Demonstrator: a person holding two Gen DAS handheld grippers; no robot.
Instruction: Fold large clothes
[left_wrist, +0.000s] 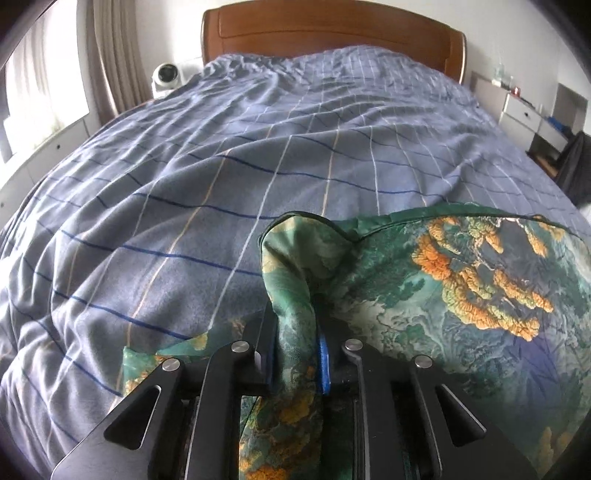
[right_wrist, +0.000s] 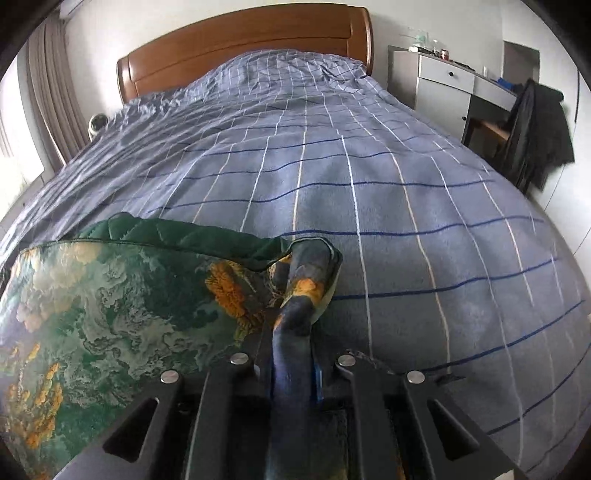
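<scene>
Behind our grippers stretches a bed (left_wrist: 258, 155) under a blue checked cover, its wooden headboard (left_wrist: 332, 33) against the wall. Through the left wrist camera, we see our left gripper (left_wrist: 295, 347) pinching a bunched corner of the green printed garment (left_wrist: 461, 280), which spreads away to the right. Through the right wrist camera, our right gripper (right_wrist: 291, 350) pinches the opposite corner; the cloth spreads left over the cover.

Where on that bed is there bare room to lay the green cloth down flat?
Most of the checked blue bedspread is bare, from the green printed cloth up to the wooden headboard and out to both sides. Only the near edge is crowded, where both grippers hold the cloth.
</scene>
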